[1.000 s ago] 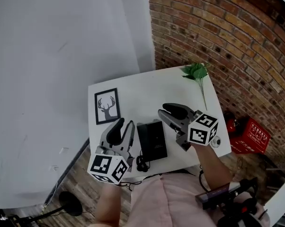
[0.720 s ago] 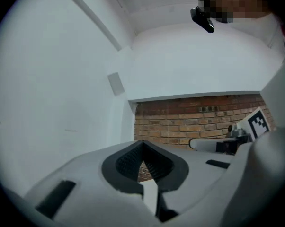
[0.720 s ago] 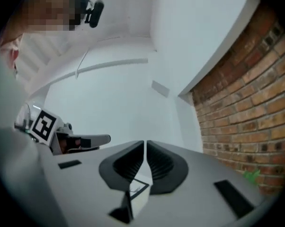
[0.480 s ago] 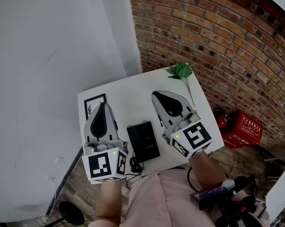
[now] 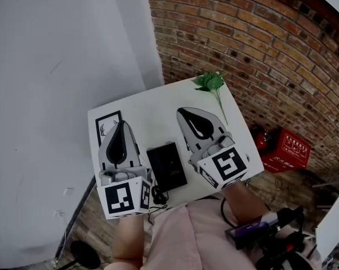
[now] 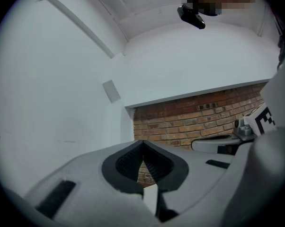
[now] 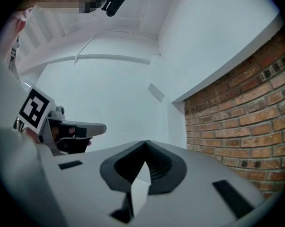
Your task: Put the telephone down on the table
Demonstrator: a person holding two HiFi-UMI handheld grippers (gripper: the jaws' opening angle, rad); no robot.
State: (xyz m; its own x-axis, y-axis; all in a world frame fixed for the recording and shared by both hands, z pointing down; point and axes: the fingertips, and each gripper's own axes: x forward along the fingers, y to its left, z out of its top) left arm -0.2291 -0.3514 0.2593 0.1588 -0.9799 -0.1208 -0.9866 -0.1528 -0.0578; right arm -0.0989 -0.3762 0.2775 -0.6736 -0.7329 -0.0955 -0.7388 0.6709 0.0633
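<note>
The black telephone (image 5: 167, 166) lies flat on the white table (image 5: 158, 108), its coiled cord (image 5: 157, 196) trailing off the near edge. Nothing holds it. My left gripper (image 5: 122, 122) hovers high above the table to the phone's left, shut and empty. My right gripper (image 5: 183, 112) hangs to the phone's right, also shut with nothing in it. In the left gripper view the jaws (image 6: 143, 143) meet at the tips and point level at a white wall and brick. In the right gripper view the jaws (image 7: 145, 143) are likewise shut and aimed at the wall.
A framed deer picture (image 5: 106, 126) lies at the table's left, partly behind the left gripper. A green leafy sprig (image 5: 213, 86) rests at the far right corner. A brick wall (image 5: 259, 49) stands behind, and a red crate (image 5: 290, 149) sits on the floor to the right.
Both grippers have risen from beside the phone and shut their jaws, rolling upright. The phone stays on the table. The view has shifted slightly.
</note>
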